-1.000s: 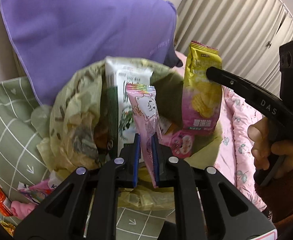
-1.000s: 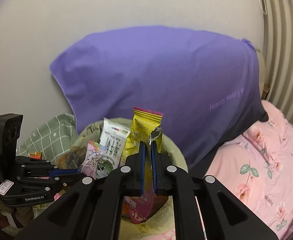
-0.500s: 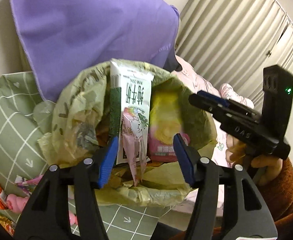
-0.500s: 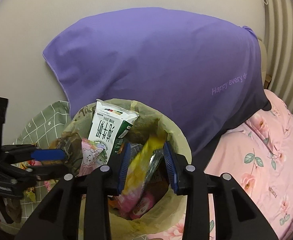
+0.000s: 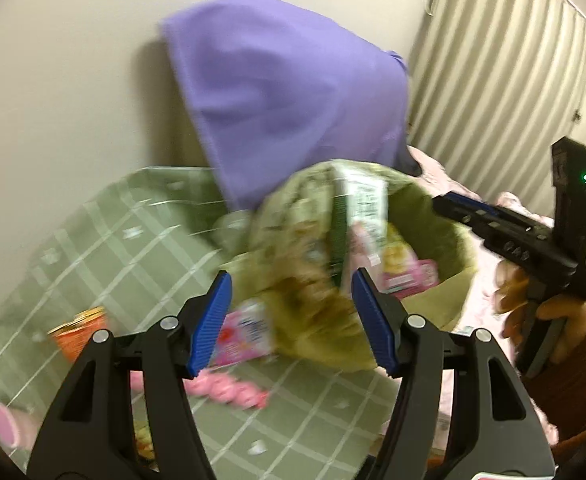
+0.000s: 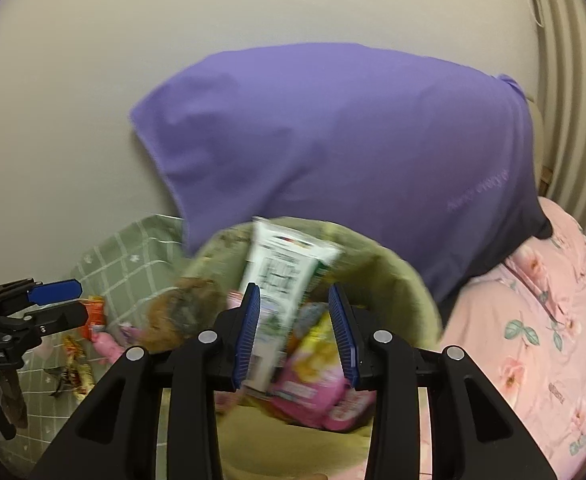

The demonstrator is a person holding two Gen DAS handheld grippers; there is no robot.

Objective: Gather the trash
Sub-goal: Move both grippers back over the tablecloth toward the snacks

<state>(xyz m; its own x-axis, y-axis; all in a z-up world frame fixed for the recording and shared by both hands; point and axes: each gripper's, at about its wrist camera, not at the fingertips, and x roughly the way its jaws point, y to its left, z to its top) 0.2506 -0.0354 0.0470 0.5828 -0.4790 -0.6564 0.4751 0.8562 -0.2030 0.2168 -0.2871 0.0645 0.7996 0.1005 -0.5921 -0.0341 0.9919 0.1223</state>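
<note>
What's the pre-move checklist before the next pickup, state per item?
1. Left gripper empty: ok, jaws opening with nothing pinched between the blue pads.
2. Right gripper empty: ok, jaws apart, the yellow-and-pink snack packet lies in the bin beyond them.
3. Dropped wrappers inside the yellow-green lined trash bin: ok, white-and-green carton and packet sit within the rim.
4. Trash left on the green checked sheet: not ok, orange wrapper and pink packet lie there.
5. Clear view of the next target: not ok, left wrist view is motion-blurred.
6. Grippers apart: ok, they are well apart.
</note>
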